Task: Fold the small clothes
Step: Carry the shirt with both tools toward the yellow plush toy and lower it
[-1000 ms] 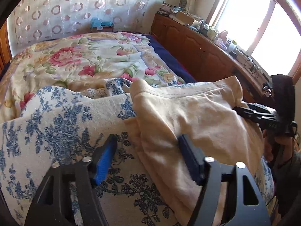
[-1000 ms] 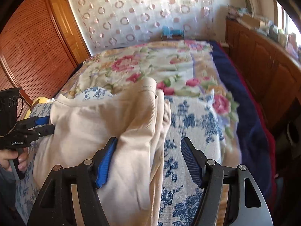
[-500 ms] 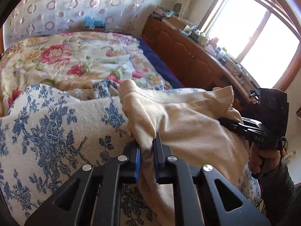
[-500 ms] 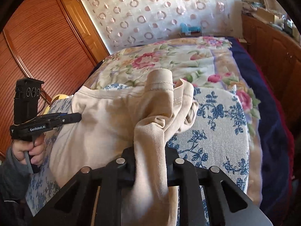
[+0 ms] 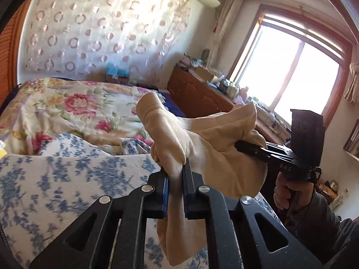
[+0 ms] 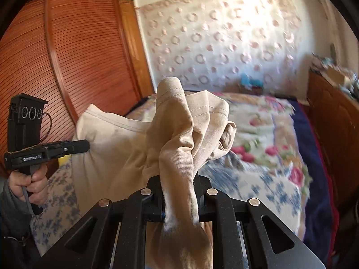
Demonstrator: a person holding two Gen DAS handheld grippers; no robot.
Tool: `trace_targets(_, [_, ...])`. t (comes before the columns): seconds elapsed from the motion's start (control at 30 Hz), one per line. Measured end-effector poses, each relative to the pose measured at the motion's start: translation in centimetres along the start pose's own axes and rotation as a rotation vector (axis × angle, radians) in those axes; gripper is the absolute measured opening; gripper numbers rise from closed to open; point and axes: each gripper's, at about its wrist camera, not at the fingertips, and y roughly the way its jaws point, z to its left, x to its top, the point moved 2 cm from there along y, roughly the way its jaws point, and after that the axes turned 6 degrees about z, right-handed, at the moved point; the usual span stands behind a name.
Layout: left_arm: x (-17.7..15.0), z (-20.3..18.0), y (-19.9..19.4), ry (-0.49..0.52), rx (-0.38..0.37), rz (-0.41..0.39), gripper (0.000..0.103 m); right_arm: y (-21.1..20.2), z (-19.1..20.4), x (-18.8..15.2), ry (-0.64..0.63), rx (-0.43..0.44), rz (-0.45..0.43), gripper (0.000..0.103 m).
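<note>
Blue-floral quilt on bed, louvred wardrobe.

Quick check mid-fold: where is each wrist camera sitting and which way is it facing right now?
Left wrist: sits behind the left claw, looking across the bed toward the window; it shows that claw shut on the beige garment, plus the right claw and right hand.
Right wrist: sits behind the right claw, facing the wooden wardrobe and circle-patterned curtain; it shows that claw shut on the garment, plus the left claw and left hand.
Shared: garment, bed, curtain.
</note>
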Motion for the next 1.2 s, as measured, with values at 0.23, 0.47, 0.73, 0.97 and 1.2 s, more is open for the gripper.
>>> trace_targets(0.23, [-2.7,4.4,-7.9,-0.094,0.101,-0.090,0.011,4.6,5.2,2.5,-0.159,0.122,0.007,0.016])
trace_targets(0.47, [-6.6,9.8,-14.0,-0.212,0.246,-0.156,0.011,11.6,11.7,6.0,-0.342,0.254,0.078,0.016])
trace_targets(0.73, [-9.8,16.6,-14.5,-0.332,0.369,-0.149,0.010,23.0,17.6,10.7,-0.518,0.313,0.182,0.016])
trace_targets(0.97, [-11.6,20.0,-14.7,-0.403,0.409,-0.134,0.010,31.2,22.2,14.0,-0.647,0.342,0.269,0.016])
trace_targets(1.2, [-12.9,21.2,-14.3,-0.444,0.426,-0.101,0.010,37.6,24.7,15.4,-0.660,0.353,0.339,0.019])
